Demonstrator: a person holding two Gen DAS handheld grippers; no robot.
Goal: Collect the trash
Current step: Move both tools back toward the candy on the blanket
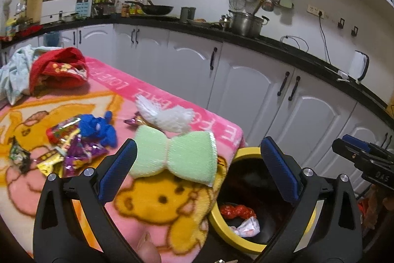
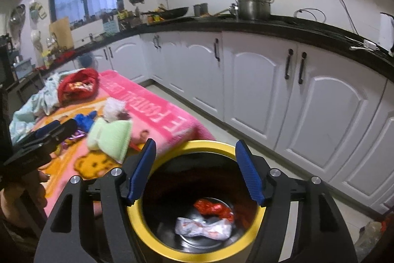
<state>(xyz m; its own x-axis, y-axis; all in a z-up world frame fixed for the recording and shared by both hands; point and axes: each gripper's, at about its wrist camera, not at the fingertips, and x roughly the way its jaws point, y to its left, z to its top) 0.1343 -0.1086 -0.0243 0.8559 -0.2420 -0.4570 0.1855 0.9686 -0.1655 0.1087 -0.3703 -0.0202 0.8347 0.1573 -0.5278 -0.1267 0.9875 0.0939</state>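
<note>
- The left gripper [image 1: 199,164] is spread wide and holds nothing, above the blanket's [image 1: 172,221] edge beside the bin [image 1: 246,154]
- The right gripper [image 2: 195,174] is also spread and bare, right over the yellow-rimmed bin [image 2: 157,236]
- A red wrapper [image 2: 213,208] and a white wrapper [image 2: 203,227] lie in the bin
- More wrappers [image 1: 66,147] sit on the blanket near a green sponge [image 1: 177,155]

Wrappers [image 2: 205,221] in bin [image 2: 152,233], right of table [image 1: 229,132].
</note>
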